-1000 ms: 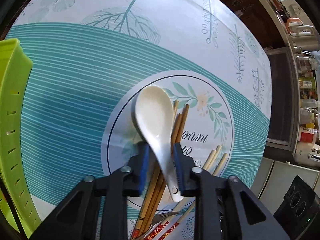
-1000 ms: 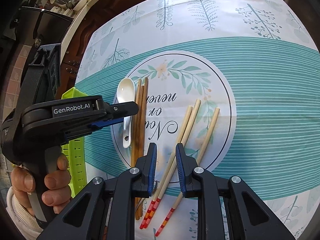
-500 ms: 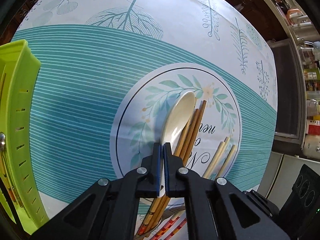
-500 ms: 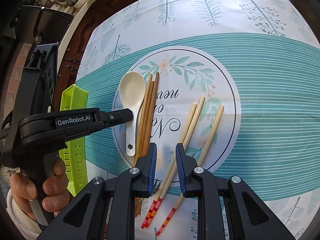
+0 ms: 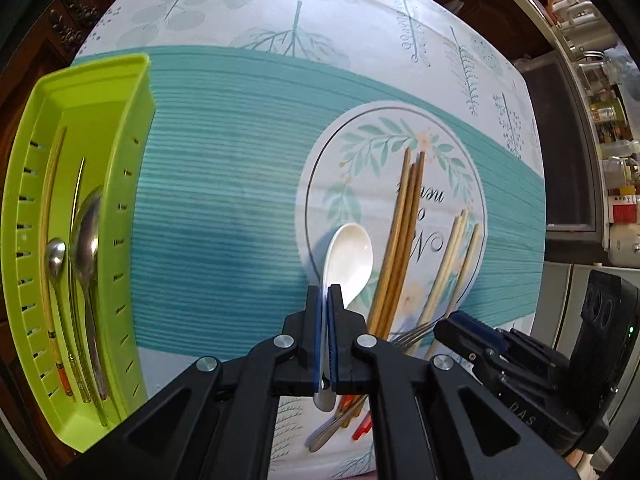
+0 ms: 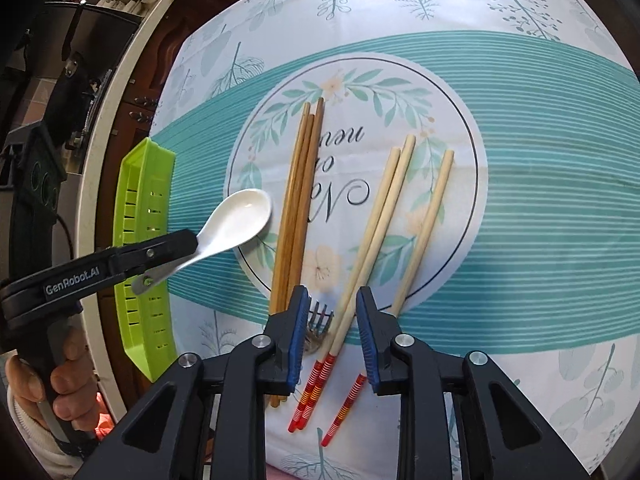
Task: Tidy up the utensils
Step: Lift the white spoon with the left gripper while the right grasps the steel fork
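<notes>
My left gripper (image 5: 325, 292) is shut on the handle of a white ceramic spoon (image 5: 349, 256) and holds it above the table; it also shows in the right wrist view (image 6: 240, 220). My right gripper (image 6: 332, 308) is open, low over the red-striped ends of the pale chopsticks (image 6: 380, 236), with a metal fork (image 6: 318, 322) between its fingers. Brown chopsticks (image 6: 298, 200) lie left of the pale ones. A green utensil tray (image 5: 116, 128) at the left holds metal spoons (image 5: 86, 232) and chopsticks.
The table carries a teal-striped cloth with a round floral print (image 6: 460, 120). The tray sits at the table's left edge (image 6: 160, 184). Kitchen shelves with jars (image 5: 612, 152) and an appliance stand beyond the table's right side.
My left gripper shut on the white spoon's handle, lifted it off the cloth and carried it left toward the green tray. My right gripper opened wider and stayed over the pale chopsticks.
</notes>
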`<state>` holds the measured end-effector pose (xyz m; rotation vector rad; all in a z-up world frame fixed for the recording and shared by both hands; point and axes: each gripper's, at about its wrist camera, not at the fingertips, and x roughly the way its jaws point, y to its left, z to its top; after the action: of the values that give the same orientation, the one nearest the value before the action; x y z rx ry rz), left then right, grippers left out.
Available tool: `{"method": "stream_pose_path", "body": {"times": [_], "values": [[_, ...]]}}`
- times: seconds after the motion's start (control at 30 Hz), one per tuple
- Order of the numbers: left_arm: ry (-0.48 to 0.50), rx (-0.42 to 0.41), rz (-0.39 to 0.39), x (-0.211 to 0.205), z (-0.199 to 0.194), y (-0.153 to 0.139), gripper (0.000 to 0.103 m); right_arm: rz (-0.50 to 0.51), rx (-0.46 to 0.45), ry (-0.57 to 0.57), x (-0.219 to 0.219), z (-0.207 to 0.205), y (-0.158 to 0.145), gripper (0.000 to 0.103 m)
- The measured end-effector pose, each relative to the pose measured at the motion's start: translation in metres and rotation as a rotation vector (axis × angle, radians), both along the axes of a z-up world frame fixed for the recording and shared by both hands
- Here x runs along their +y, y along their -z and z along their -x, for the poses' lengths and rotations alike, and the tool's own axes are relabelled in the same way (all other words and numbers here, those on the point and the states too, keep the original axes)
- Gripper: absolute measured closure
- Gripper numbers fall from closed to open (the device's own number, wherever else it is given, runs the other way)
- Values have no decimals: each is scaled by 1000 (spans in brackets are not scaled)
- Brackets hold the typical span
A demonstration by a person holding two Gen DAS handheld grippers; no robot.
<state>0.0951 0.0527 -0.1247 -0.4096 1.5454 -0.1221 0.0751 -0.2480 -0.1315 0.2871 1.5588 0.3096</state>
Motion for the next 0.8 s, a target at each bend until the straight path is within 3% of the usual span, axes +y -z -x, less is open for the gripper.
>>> {"method": "stream_pose_path", "body": {"times": [0.4,0.57,0.8], "values": [[143,11,5,-19,25,24,102,35,-13,-32,17,19,2,77],[167,-14,-4,-26,17,24,86,40,-8,-26,14,23,4,77],[161,-12,-22,-24,2,32,85,32,-21,-27,5,26,2,77]]}}
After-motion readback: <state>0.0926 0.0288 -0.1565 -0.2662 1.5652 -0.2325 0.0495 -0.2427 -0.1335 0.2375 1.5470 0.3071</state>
